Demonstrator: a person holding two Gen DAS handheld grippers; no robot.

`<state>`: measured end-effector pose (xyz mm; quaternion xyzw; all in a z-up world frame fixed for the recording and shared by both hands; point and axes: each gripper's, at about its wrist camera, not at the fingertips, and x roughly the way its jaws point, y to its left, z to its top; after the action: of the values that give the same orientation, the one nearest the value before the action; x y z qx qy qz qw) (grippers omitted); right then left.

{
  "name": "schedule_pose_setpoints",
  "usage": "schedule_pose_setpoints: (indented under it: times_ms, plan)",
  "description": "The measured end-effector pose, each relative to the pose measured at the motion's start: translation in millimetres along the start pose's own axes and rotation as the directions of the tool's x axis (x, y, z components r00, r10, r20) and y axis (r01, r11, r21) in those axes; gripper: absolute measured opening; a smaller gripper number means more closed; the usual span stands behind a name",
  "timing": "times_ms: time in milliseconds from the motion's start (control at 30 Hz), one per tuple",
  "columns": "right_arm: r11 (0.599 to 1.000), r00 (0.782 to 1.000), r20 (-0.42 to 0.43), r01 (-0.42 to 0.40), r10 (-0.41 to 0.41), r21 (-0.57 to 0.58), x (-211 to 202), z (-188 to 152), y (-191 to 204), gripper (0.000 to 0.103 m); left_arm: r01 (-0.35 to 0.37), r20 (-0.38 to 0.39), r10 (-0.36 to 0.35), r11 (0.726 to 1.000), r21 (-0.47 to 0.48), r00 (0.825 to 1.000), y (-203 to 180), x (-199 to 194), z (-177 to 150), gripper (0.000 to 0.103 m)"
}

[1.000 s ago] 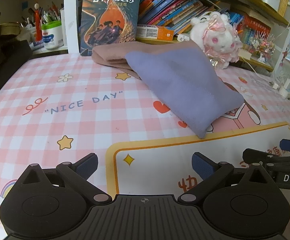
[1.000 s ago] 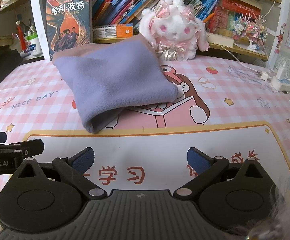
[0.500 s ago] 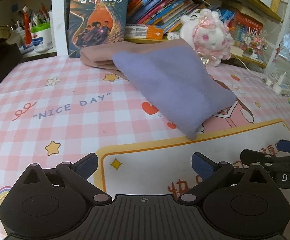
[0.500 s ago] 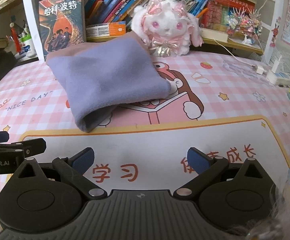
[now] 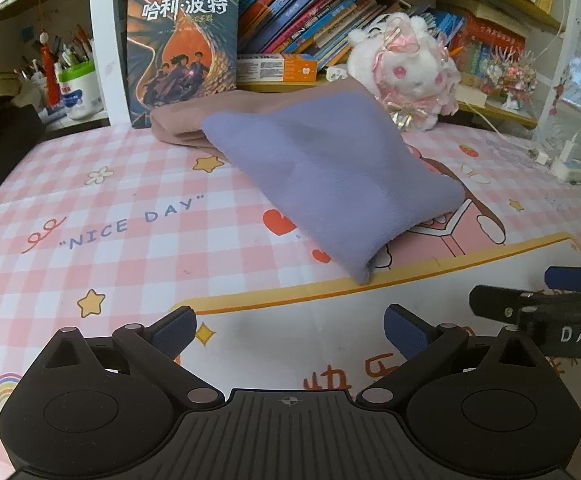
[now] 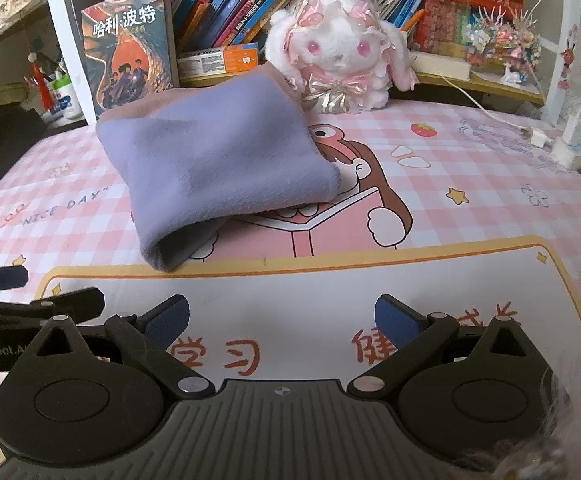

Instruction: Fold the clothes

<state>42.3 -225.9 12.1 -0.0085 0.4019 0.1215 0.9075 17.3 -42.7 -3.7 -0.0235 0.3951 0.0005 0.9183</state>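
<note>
"NICE DAY" on the desk mat (image 5: pixel 90 184); "哈利·波特" on the book (image 5: pixel 182 48).

Both pairs of tongs, the left tongs (image 5: pixel 288 330) and the right tongs (image 6: pixel 282 322), have swung slightly over the past second, shifting their view of the folded purple cloth (image 5: pixel 330 184) on the worktop (image 5: pixel 130 248). The cloth itself has not moved, and neither pair has closed.

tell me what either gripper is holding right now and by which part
Nothing is held. The left gripper and right gripper are both open and empty, apart from the folded purple and dusty-pink fleece cloth lying on the pink checked mat.
</note>
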Motion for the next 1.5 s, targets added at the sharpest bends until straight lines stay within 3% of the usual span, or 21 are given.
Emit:
schedule_pose_setpoints:
  times_ms: [800,1167,1367,1500]
  plan:
    - [0.977,0.982,-0.003,-0.188,0.189,0.101,3.7,23.3,-93.2,0.1,-0.165,0.048,0.164,0.986,0.015,0.985,-70.4,-0.1,3.3,0.101]
    - [0.914,0.941,-0.012,-0.324,0.338,0.245,26.1,44.9,-117.1,0.1,-0.303,0.077,0.293,0.938,0.167,0.953,-92.1,27.1,13.4,0.101]
    - [0.877,0.917,-0.011,-0.379,0.4,0.297,37.6,56.1,-118.4,0.1,-0.308,0.095,0.294,0.926,0.221,0.951,-95.9,42.8,22.5,0.099]
    - [0.855,0.904,-0.024,-0.395,0.427,0.335,44.7,58.1,-118.2,0.1,-0.31,0.103,0.293,0.919,0.242,0.95,-96.0,52.4,28.0,0.093]
